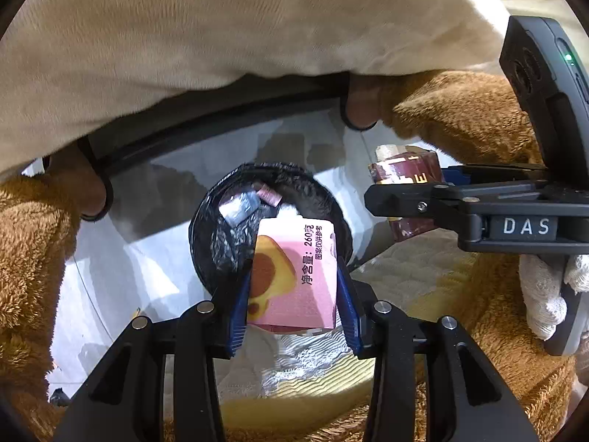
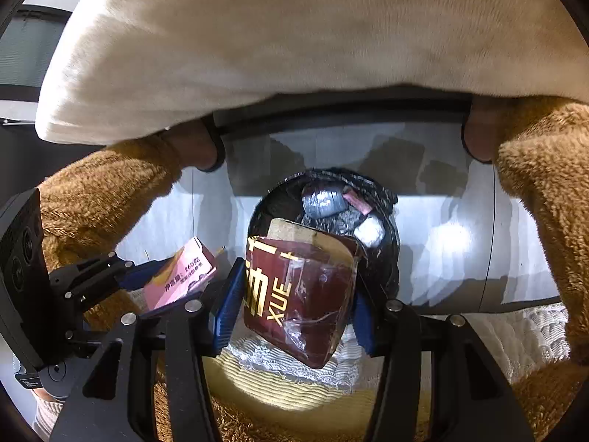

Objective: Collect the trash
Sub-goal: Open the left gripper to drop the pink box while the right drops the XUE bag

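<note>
My left gripper (image 1: 292, 294) is shut on a pink snack box (image 1: 294, 276) with printed text, held above a round bin lined with a black bag (image 1: 210, 235). My right gripper (image 2: 291, 294) is shut on a dark red packet (image 2: 305, 294) with gold lettering, also over the black-lined bin (image 2: 390, 258). Both point steeply down. In the left wrist view the right gripper (image 1: 383, 199) reaches in from the right with the red packet (image 1: 408, 171). In the right wrist view the left gripper (image 2: 173, 280) and its pink box (image 2: 180, 276) sit at the left.
The bin holds a grey crumpled wrapper (image 2: 324, 202), a small pink piece (image 2: 357, 200) and a white wad (image 2: 370, 232). It stands on a pale floor (image 2: 441, 239). A brown plush blanket (image 1: 460, 118) and a cream cushion (image 1: 221, 37) surround the view; a quilted mattress edge (image 2: 497, 335) lies below.
</note>
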Demonstrator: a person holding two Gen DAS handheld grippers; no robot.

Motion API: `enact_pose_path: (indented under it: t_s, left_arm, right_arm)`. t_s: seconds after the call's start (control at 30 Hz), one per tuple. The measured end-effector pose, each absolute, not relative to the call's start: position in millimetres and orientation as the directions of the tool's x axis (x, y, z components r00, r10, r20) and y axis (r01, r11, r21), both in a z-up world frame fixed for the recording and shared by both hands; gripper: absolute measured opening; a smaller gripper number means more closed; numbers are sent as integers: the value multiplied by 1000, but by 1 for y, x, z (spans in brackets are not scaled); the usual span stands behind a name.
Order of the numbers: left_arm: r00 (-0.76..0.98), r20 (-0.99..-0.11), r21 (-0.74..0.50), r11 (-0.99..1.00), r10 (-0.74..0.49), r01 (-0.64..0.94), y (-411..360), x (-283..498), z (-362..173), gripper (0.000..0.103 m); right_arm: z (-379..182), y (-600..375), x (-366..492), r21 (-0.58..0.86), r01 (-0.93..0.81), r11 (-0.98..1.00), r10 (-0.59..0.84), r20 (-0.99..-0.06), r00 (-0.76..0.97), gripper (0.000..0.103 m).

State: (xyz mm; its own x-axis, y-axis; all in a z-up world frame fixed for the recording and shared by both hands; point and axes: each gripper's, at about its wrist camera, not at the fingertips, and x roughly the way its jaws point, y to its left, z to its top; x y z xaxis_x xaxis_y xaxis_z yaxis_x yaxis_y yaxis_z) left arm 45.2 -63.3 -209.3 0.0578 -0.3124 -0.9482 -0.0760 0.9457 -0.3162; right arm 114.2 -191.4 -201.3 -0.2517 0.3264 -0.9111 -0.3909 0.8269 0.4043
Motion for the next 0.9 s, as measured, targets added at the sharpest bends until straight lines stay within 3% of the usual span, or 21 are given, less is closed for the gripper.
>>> enact_pose_path:
  t_s: [0.3,0.33,0.37,0.4,0.9]
  left_arm:
    - [-21,-948,-315,946,-317,-76,-63,46,-227,42]
    - [-33,-949,-312,947,-315,-73,-64,46,-229,51]
    - [-49,-951,-302,951,-305,-69,-65,45,-231,65]
    - [-55,-954,-290,955,-294,-66,-66,45,-233,67]
    - [34,-956,-293,950,-291,-108,-54,43,-219,67]
  right_arm:
    - [-216,-185,111,402,-384,831,301,-906,-296,53]
    - [-217,-185,112,407,-382,830,306,-904,-299,54]
    - [-217,-184,112,415,-375,829,315,-900,-301,62]
    - [-217,-185,113,420,-369,829,322,-898,-301,68]
    - [-208,-189,115,410,-380,829,330,-908,-260,68]
